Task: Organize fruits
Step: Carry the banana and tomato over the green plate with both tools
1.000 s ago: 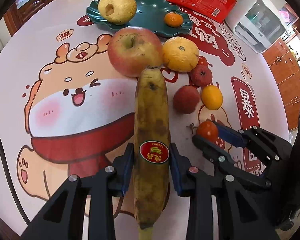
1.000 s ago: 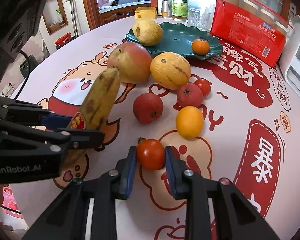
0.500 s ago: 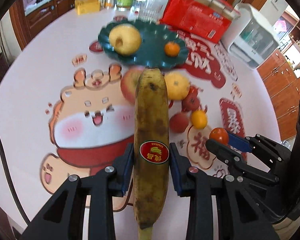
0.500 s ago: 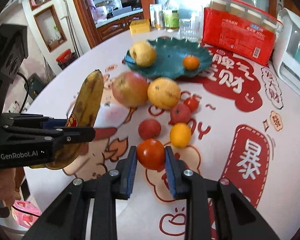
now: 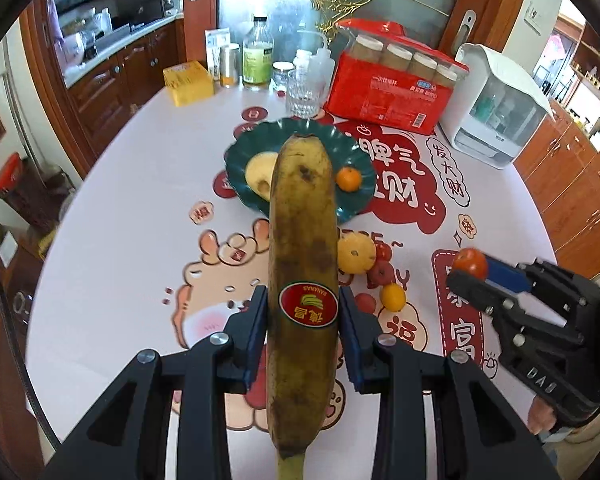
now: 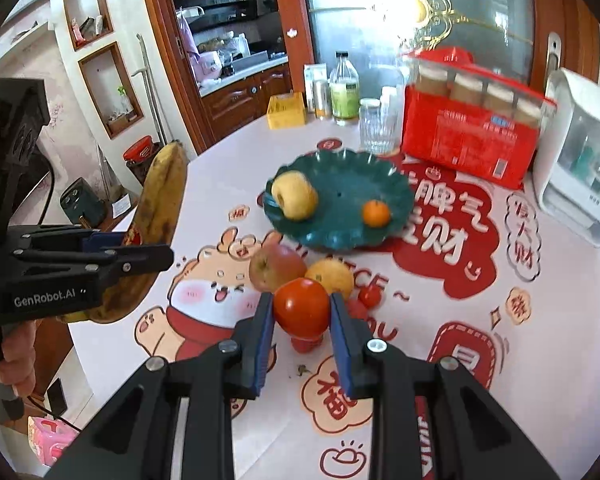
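My left fingers (image 5: 304,344) clamp a long, brown-mottled banana (image 5: 302,240); my right fingers (image 6: 302,344) pinch a smooth round tomato (image 6: 301,307), both tilted down above the tabletop (image 6: 460,320).

a round surface (image 6: 560,304) under a white cloth printed with red cartoons stands in a kitchen of reddish-brown wooden cabinets (image 5: 120,76). behind it a frosted glass door (image 6: 480,20) with gold ornament lets in bright daylight. at the left a pale wall holds wood-framed niches (image 6: 110,90), with a counter (image 6: 244,74) beyond.
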`<state>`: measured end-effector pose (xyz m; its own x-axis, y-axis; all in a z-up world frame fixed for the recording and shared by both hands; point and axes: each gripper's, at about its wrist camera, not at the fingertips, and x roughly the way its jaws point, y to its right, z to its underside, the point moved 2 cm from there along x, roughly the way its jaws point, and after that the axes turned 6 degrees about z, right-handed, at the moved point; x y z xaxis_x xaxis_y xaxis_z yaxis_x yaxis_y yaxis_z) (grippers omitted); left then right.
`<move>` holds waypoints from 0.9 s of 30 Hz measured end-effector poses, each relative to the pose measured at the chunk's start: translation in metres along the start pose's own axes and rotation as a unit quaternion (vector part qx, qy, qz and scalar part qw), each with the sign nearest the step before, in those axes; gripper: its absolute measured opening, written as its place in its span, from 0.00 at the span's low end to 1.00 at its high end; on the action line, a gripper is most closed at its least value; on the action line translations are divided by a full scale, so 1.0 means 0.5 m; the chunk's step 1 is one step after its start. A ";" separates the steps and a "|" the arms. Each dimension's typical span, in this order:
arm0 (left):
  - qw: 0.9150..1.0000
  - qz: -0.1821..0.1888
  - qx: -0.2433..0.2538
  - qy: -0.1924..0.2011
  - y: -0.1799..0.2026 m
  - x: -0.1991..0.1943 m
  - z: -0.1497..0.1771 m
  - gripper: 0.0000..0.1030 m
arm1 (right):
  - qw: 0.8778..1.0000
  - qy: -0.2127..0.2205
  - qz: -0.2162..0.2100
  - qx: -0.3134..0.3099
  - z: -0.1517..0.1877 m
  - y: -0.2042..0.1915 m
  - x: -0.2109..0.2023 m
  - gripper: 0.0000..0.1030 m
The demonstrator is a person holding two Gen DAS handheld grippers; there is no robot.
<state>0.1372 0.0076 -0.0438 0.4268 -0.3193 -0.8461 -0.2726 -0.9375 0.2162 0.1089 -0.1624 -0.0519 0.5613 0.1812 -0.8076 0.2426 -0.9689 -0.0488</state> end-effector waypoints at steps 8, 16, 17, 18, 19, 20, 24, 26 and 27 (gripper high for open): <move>0.999 -0.017 0.026 0.018 -0.016 -0.061 -0.102 0.31 | 1.000 0.014 -0.003 0.012 -0.108 0.009 -0.030 0.26; 0.995 -0.026 0.091 0.029 -0.054 -0.044 -0.284 0.31 | 0.998 0.015 0.030 0.052 -0.249 0.047 0.023 0.26; 0.994 -0.027 0.098 0.030 -0.058 -0.036 -0.303 0.31 | 0.998 0.014 0.035 0.057 -0.264 0.051 0.033 0.26; 0.993 -0.027 0.109 0.030 -0.065 -0.026 -0.330 0.31 | 0.997 0.012 0.039 0.062 -0.281 0.054 0.045 0.26; 0.992 -0.027 0.118 0.030 -0.072 -0.016 -0.351 0.31 | 0.997 0.011 0.044 0.067 -0.302 0.057 0.061 0.26; 0.991 -0.026 0.127 0.029 -0.077 -0.003 -0.372 0.31 | 0.996 0.010 0.051 0.071 -0.320 0.060 0.076 0.26; 0.986 -0.019 0.165 0.023 -0.096 0.076 -0.449 0.31 | 0.994 0.005 0.072 0.084 -0.367 0.064 0.139 0.26; 0.985 -0.011 0.173 0.015 -0.103 0.119 -0.469 0.31 | 0.993 -0.003 0.077 0.094 -0.375 0.067 0.175 0.26; 0.984 -0.006 0.177 0.009 -0.108 0.149 -0.477 0.31 | 0.992 -0.009 0.077 0.099 -0.376 0.070 0.193 0.26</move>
<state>0.3894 0.0014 -0.0024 0.4454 -0.3137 -0.8386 -0.5490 -0.8355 0.0209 0.3202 -0.1469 -0.0213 0.5649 0.0266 -0.8247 -0.0070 -0.9993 -0.0370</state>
